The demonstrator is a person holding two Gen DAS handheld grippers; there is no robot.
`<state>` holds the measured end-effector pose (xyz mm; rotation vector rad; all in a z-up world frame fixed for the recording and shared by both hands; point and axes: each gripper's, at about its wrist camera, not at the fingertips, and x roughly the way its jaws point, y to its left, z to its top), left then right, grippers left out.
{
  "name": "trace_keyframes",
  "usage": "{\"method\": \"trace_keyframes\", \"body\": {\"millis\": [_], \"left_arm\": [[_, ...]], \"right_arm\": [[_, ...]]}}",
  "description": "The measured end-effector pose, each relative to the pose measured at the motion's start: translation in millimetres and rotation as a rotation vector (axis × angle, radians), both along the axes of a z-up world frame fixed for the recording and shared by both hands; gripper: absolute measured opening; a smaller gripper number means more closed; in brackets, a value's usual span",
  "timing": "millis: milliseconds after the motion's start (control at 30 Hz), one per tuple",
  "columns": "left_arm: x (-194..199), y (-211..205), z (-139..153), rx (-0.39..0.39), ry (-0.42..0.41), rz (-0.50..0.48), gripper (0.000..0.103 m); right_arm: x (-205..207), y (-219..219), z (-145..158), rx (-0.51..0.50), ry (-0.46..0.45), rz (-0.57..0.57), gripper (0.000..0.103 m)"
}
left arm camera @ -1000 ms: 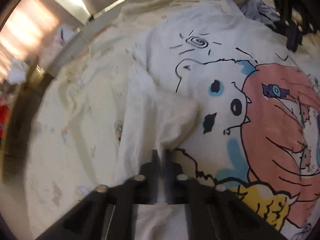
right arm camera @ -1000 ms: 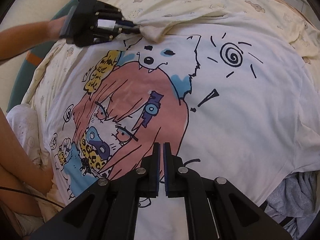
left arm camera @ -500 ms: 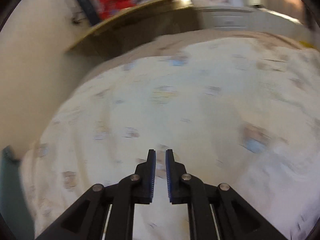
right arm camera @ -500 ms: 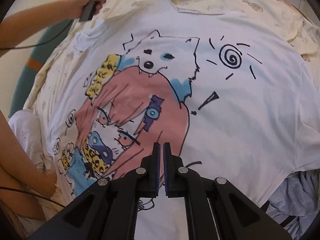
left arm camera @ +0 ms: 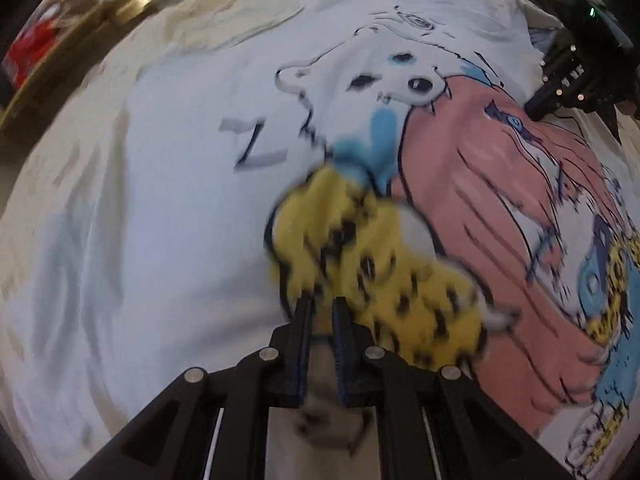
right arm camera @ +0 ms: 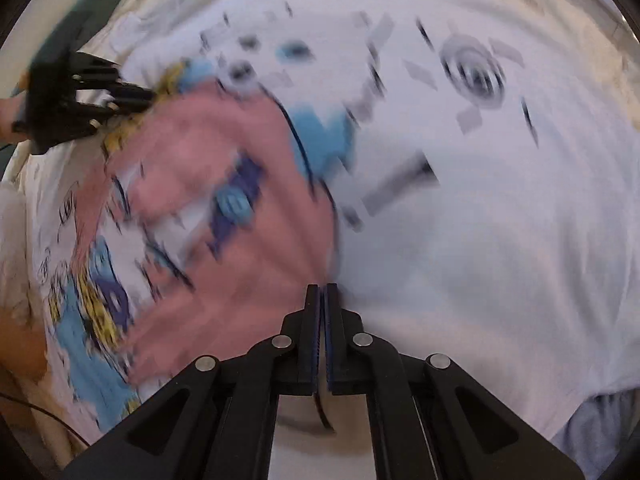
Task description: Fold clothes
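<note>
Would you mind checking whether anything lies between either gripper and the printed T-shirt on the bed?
Nothing visible does. The left gripper sits right over the yellow patch of the T-shirt, and the right gripper is down on its pink print. The grey garment lies off the shirt's edge, clear of both.

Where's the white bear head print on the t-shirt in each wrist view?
Left wrist: bear head upper centre, above and to the right of the left gripper.
Right wrist: bear head upper centre-left, blurred, beyond the right gripper.
Shared landmark: pink hair print, directly adjoining the bear in both views.
</note>
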<state>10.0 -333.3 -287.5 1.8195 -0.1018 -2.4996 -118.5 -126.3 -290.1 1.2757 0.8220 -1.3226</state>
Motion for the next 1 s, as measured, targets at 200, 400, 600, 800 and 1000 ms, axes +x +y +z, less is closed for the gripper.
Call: {"method": "trace_keyframes", "body": {"millis": [200, 400, 600, 800, 1000], "left_arm": [[83.8, 2.9, -2.5, -0.076, -0.104, 0.013, 0.011], [90.3, 29.5, 35.0, 0.125, 0.085, 0.098, 0.011], [76.9, 77.5, 3.4, 0.125, -0.049, 0.009, 0.012], [90.6, 78.0, -8.9, 0.123, -0.127, 0.104, 0.012], [97.3, 82.1, -13.2, 0.067, -0.142, 0.117, 0.012]], "right_arm": [[7.4, 93.0, -9.0, 0.173, 0.181, 0.014, 0.002], [46.1, 114.7, 35.8, -0.044, 0.008, -0.116, 0.006], [114.8, 104.8, -1.1, 0.021, 0.048, 0.037, 0.010], [108.3, 121.6, -10.5, 0.064, -0.034, -0.070, 0.010], [107.7, 142.5, -14.2, 0.087, -0.074, -0.087, 0.011]]}}
